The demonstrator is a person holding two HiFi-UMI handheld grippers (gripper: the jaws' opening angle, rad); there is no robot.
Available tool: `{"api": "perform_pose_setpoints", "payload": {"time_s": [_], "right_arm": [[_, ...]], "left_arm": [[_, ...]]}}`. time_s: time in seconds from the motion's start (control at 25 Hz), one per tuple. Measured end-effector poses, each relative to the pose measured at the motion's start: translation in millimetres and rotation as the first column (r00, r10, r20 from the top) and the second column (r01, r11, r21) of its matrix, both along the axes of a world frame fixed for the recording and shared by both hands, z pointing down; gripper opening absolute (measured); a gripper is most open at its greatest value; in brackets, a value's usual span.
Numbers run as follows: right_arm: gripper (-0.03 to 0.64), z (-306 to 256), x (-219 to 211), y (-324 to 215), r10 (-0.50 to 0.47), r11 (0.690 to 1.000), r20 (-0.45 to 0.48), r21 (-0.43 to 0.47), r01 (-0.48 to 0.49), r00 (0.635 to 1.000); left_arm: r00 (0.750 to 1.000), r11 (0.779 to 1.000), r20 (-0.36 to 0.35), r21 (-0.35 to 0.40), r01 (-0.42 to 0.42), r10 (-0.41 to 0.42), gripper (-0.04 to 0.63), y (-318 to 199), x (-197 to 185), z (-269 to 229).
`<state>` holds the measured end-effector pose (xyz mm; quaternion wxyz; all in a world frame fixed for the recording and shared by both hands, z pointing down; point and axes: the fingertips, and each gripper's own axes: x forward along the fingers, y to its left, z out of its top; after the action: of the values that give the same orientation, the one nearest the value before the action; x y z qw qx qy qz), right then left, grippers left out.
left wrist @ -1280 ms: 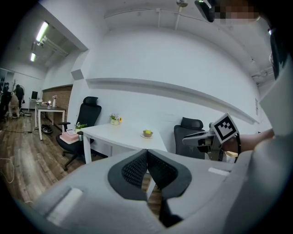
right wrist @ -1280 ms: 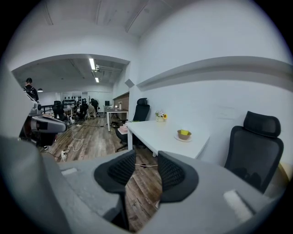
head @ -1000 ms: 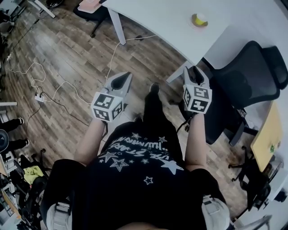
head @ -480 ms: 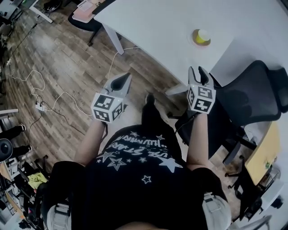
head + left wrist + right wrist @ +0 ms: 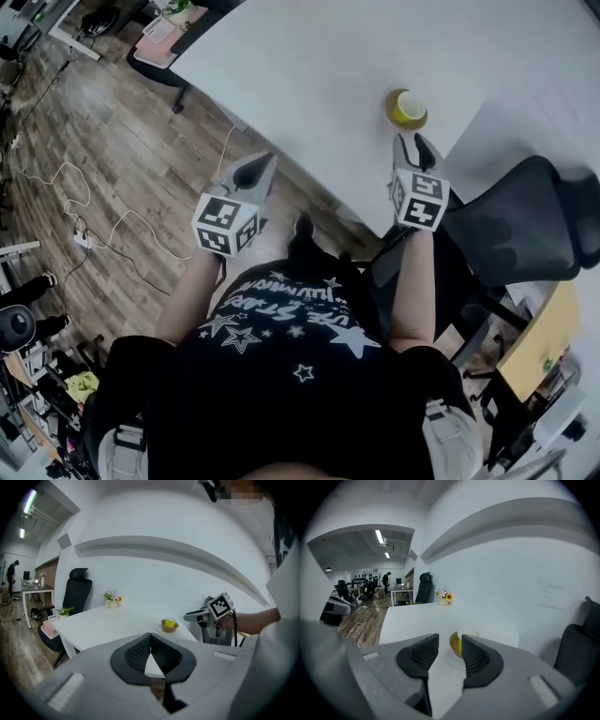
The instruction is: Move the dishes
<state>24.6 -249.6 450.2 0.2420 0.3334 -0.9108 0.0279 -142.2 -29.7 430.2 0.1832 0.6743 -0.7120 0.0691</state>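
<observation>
A brown bowl [image 5: 408, 109] with a yellow cup in it stands on a small white saucer near the right front corner of the white table [image 5: 309, 75]. My right gripper [image 5: 412, 148] hovers just short of it at the table edge, open, nothing between its fingers. In the right gripper view the bowl [image 5: 456, 643] shows straight ahead, partly hidden by the right jaw. My left gripper [image 5: 251, 174] is shut and empty, held over the floor in front of the table. From the left gripper view the bowl [image 5: 169, 626] lies ahead to the right, beside the right gripper [image 5: 197, 616].
A black office chair [image 5: 525, 225] stands right of the table corner. A small vase of flowers [image 5: 111, 599] sits at the table's far side. A pink tray [image 5: 157, 28] and another black chair [image 5: 75, 592] are at the far end. Cables [image 5: 84, 202] lie on the wooden floor.
The person has stepped toward the table, so the bowl is closer. The right gripper has moved up to the table edge near the bowl; the left stays over the floor.
</observation>
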Motion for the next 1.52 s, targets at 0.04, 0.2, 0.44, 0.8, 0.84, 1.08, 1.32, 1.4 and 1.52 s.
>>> {"api": "perform_pose_setpoints", "payload": {"time_s": [0.04,0.2,0.44,0.8,0.84,1.08,1.32,1.4,1.52], "right_arm": [[0.156,0.5,-1.0,-8.6,0.0,1.0,-0.002,-0.002,0.0,1.0],[0.156,7.3,-7.1,-36.6,-0.005,1.0,-0.035,-0.017,0.004,0.999],[0.156,33.7,-12.6,-56.2,-0.059,0.998,-0.205,-0.015,0.057,0.977],[0.13,56.0,-29.5,-61.1,-0.098,0.995,-0.417,-0.012,0.102,0.904],[0.129,57.4,-31.3,-61.8,-0.094,0.995,-0.434,-0.009,0.1,0.896],[0.078,63.4,-37.1,-62.8,-0.079,0.996,-0.538,-0.008,0.089,0.839],[0.028,64.5,-46.5,-60.6,-0.038,0.999,-0.543,-0.053,0.01,0.839],[0.026,60.4,-49.1,-62.0,-0.004,0.998,-0.54,-0.053,-0.029,0.841],[0.026,49.0,-50.8,-66.6,0.054,0.995,-0.531,-0.041,-0.089,0.846]], "left_arm": [[1.0,1.0,0.003,0.0,-0.001,0.001,0.011,-8.1,-0.9,-0.9],[1.0,1.0,0.019,-0.005,-0.003,0.003,0.011,-31.7,-8.0,-3.8],[0.999,1.0,0.04,-0.023,-0.005,0.006,0.011,-52.6,-10.7,-1.9],[0.998,0.998,0.035,-0.052,-0.047,0.049,0.011,-65.4,-29.6,1.3],[0.998,0.997,0.033,-0.054,-0.059,0.061,0.011,-67.9,-32.9,2.8],[0.985,0.984,0.007,-0.049,-0.172,0.173,0.011,-101.2,-52.7,7.2],[0.959,0.958,-0.018,-0.045,-0.284,0.284,0.011,-142.6,-77.0,11.4],[0.947,0.946,-0.03,-0.043,-0.322,0.321,0.011,-155.0,-84.7,13.7],[0.926,0.925,-0.046,-0.041,-0.377,0.375,0.011,-172.7,-92.7,17.5]]}}
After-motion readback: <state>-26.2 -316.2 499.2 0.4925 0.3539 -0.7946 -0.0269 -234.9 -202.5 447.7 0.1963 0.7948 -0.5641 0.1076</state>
